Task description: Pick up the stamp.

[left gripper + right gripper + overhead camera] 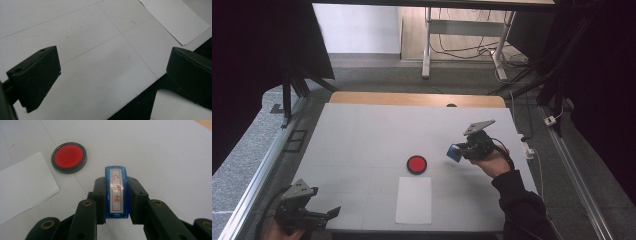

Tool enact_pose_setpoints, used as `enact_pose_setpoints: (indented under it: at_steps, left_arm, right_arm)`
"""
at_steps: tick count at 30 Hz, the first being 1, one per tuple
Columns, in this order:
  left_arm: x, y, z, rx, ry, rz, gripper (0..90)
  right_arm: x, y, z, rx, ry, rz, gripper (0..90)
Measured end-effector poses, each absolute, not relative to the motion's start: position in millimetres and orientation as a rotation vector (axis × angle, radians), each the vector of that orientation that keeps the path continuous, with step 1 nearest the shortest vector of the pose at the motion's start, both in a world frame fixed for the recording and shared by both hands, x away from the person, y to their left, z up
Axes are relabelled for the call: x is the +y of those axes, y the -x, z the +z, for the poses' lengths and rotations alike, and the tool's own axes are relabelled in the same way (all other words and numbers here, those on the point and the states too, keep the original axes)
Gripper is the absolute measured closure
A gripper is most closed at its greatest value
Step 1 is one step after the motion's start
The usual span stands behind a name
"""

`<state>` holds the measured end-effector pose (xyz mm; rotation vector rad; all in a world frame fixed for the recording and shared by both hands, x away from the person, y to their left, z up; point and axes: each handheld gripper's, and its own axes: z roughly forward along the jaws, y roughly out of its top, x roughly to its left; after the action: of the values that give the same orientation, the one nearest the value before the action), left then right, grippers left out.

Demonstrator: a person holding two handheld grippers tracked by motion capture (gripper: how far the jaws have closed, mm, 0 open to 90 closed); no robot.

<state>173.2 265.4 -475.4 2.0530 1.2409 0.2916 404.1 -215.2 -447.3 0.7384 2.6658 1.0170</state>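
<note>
My right gripper (116, 185) is shut on a blue stamp (116, 192) with a white label bearing red characters; both pads press its sides. In the high view that gripper (460, 151) hovers above the table with the blue stamp (454, 152) at its tip, right of a round black ink pad with a red centre (417, 164). The ink pad (69, 157) lies ahead and to the left in the right gripper view. A white sheet of paper (414, 200) lies just below the pad. My left gripper (332, 213) rests at the table's front left corner, jaws wide apart with nothing between them (110, 67).
The white table top (362, 135) has a wooden strip along its far edge. Metal rails run down both sides. The paper's corner (175, 20) lies ahead of the left gripper, and the table's front edge (135, 100) is right beneath it.
</note>
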Motion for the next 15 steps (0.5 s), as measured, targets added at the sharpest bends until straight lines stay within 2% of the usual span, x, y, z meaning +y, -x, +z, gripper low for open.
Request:
enact_pose_setpoints:
  at_steps: [15]
  left_arm:
    - [267, -174, -475, 1.234, -2.041, 0.268, 0.0]
  right_arm:
    - [-215, -382, -436, 2.627, -0.753, 1.099, 71.1]
